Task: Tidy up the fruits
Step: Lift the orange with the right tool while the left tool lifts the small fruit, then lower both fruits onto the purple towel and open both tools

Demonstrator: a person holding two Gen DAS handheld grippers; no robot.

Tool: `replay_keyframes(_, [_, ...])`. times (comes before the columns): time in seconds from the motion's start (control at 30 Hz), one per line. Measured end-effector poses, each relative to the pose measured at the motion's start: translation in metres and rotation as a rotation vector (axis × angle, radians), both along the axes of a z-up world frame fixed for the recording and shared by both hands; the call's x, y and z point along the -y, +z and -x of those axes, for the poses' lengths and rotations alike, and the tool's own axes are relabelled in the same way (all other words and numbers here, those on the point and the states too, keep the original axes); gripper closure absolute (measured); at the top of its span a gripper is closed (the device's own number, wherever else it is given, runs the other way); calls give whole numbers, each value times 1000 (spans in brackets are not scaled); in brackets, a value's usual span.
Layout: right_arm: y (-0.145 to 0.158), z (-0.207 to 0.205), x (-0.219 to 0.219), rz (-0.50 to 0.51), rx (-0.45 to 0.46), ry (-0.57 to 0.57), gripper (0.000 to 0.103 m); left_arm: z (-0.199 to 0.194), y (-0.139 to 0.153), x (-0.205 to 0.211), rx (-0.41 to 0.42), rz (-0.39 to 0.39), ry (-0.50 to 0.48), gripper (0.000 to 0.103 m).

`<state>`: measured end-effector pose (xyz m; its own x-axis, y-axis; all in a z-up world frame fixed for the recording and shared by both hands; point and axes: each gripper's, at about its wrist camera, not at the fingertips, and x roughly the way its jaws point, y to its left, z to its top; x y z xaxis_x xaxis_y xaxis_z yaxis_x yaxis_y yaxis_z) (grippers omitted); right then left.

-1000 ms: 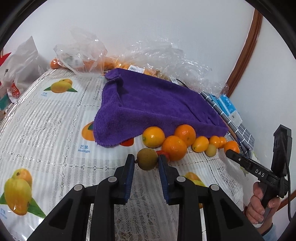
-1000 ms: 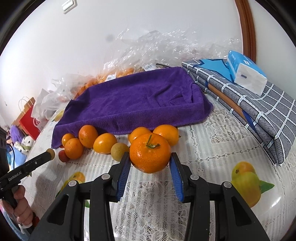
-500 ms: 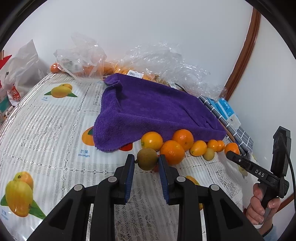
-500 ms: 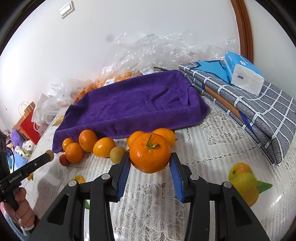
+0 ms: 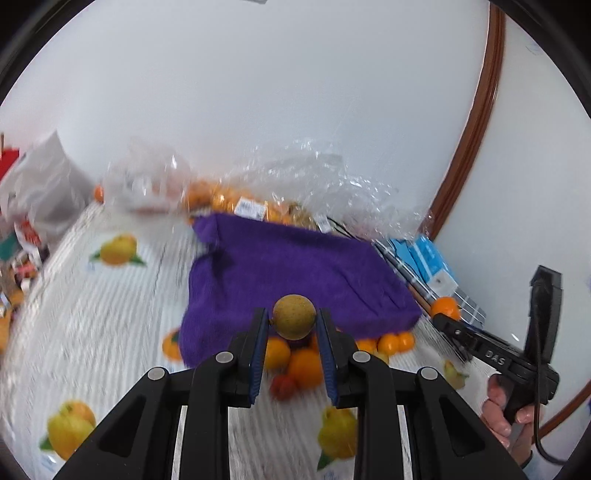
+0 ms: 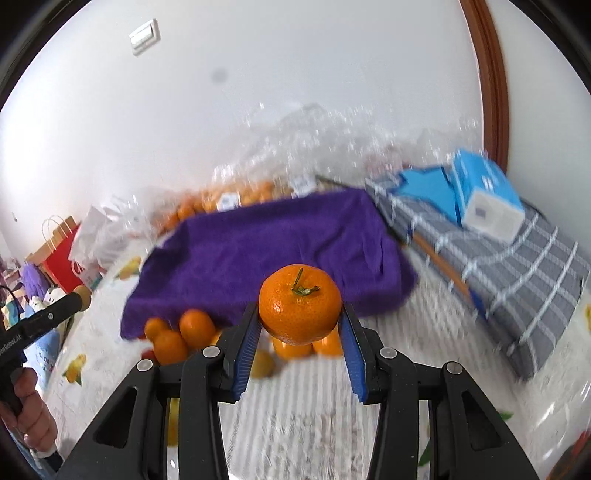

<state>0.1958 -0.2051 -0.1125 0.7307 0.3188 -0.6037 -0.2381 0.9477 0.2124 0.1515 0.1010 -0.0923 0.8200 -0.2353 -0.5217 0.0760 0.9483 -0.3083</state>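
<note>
The left gripper [image 5: 293, 326] was clamped on a small brownish-green round fruit [image 5: 294, 316], its jaws pressed against both sides and the fruit held above the table in front of the purple towel [image 5: 295, 273]. The right gripper [image 6: 300, 328] was clamped the same way on a large mandarin [image 6: 300, 304] with a green stem on top, also lifted clear of the tablecloth [image 6: 306, 406].

Only the left wrist view showed the right gripper from outside, with a hand [image 5: 506, 410] on its handle and an orange fruit at its tip. It also showed a small red fruit [image 5: 282, 387] on the cloth below the held fruit, and printed yellow fruit pictures on the tablecloth. Only the right wrist view showed a white wall switch [image 6: 144, 36], a red paper bag [image 6: 59, 254], the folded grey checked cloth [image 6: 524, 266] and the blue tissue pack [image 6: 487, 195] resting on it.

Along the near edge of the towel, the right wrist view showed about five loose orange fruits [image 6: 197, 326] and one pale yellow fruit [image 6: 261, 363]; blur and the jaws hid part of the row, so the count is uncertain. Behind the towel lay clear plastic bags [image 5: 325, 184] with more oranges inside, too blurred to count.
</note>
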Motion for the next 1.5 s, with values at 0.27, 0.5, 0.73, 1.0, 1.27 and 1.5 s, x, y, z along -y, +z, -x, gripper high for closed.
replay_keyframes(0.27, [28, -49, -7, 35, 45, -2, 60, -60, 8, 12, -6, -49, 27, 78])
replay_keyframes(0.5, [35, -94, -18, 36, 60, -3, 60, -120, -2, 20, -25, -58, 62, 78])
replay_keyframes(0.73, [1, -127, -18, 56, -8, -17, 60, -145, -35, 22, -88, -78, 64, 78])
replay_keyframes(1.0, [-33, -142, -24, 119, -85, -23, 60, -152, -48, 25, -143, -123, 52, 78])
replay_keyframes(1.27, [-52, -147, -25, 113, -151, -17, 60, -162, -65, 24, -215, -183, 70, 78])
replay_keyframes(1.5, [-59, -148, -26, 125, -174, -19, 60, -163, -66, 22, -235, -172, 70, 78])
